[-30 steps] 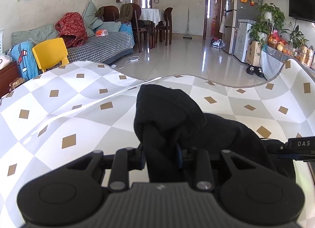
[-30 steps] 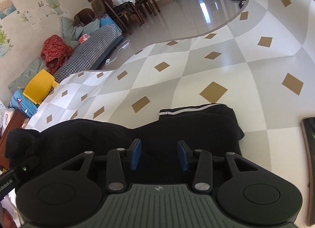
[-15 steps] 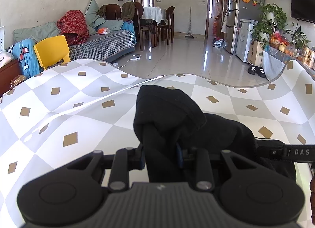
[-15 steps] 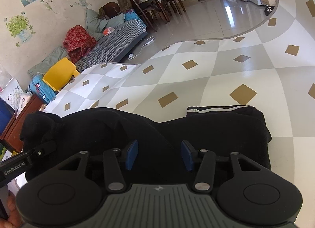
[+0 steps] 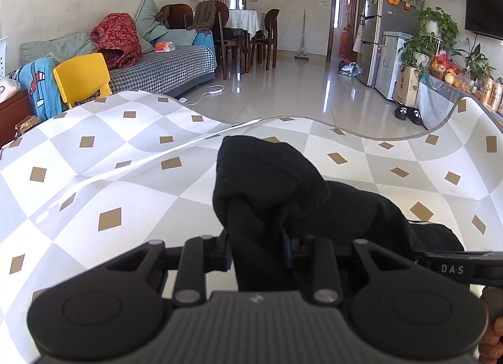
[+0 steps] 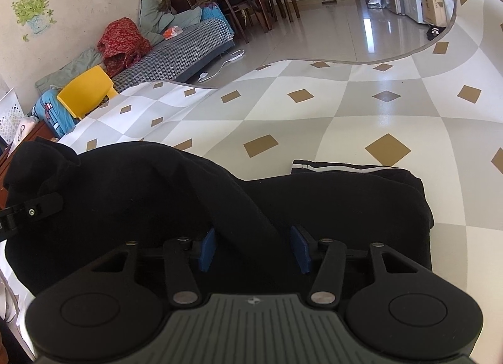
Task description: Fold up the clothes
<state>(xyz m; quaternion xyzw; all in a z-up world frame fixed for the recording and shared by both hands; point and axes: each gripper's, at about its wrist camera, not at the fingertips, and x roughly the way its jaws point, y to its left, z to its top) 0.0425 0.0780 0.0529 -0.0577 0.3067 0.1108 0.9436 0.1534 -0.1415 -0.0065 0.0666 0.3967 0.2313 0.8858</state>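
The left gripper (image 5: 256, 249) pinched a bunched end of the black garment (image 6: 330, 203); the right gripper's (image 6: 253, 247) jaws, just closing but spread around a ridge, needed a fuller bite before lifting.

We look along our right tool (image 6: 253, 246), whose blue pads (image 6: 300, 249) stand apart over a black garment (image 6: 330, 206). A raised fold of the cloth runs up between the pads; the jaws have just been closing a little, and we cannot tell whether either pad presses it. The garment lies on a bench (image 6: 361, 118) covered in a grey-and-white checked cloth with tan diamonds. A white-striped hem (image 6: 339, 166) shows at its far edge. At the left, the other tool (image 6: 30, 211) meets a bunched corner.
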